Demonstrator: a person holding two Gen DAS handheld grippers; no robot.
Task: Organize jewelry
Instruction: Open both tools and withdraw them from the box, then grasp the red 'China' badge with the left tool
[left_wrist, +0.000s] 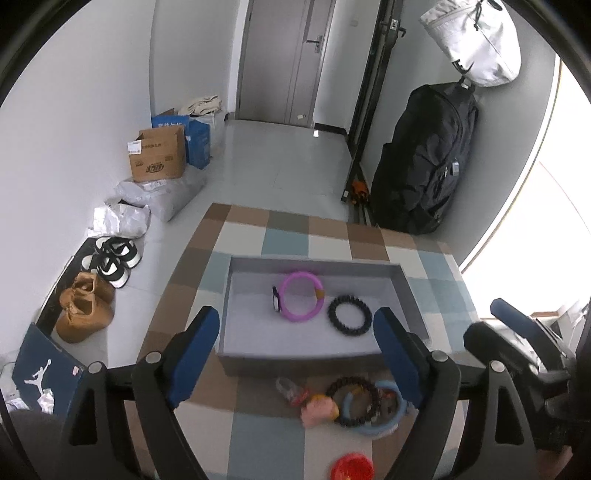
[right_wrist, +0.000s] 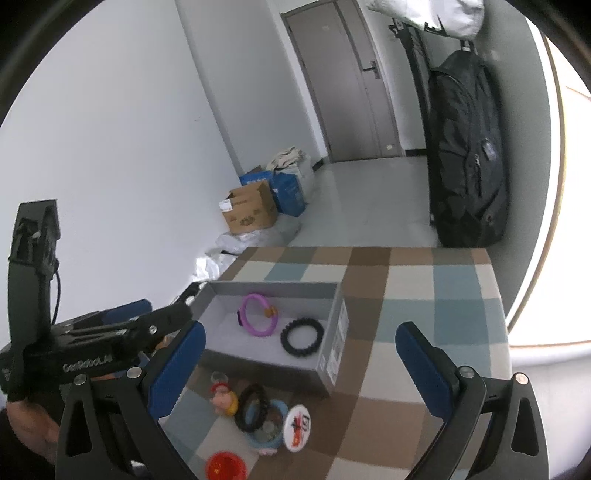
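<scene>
**Both grippers spread wide above the jewelry box**

The left gripper hangs with its blue-padded jaws apart and nothing between them, pointing down over the near wall of the grey box. The right gripper is likewise spread wide and grips nothing; in its own view it hovers over the near right corner of the box, and in the left wrist view it shows at the right edge.

Inside the box, on its pale floor, lie two pieces: a purple bracelet with a small dark charm on its left side and an orange bead on its right, and just beside it, toward the right wall, a black beaded bracelet. The two are close, but whether they touch cannot be told.

In front of the box's near wall, on the checked tablecloth, a cluster of loose pieces remains: a dark beaded bracelet overlapping a light blue ring, a pink figurine, and a small clear-and-red trinket. A red round item sits at the cloth's near edge, and a white round badge lies to the right of the blue ring.
</scene>
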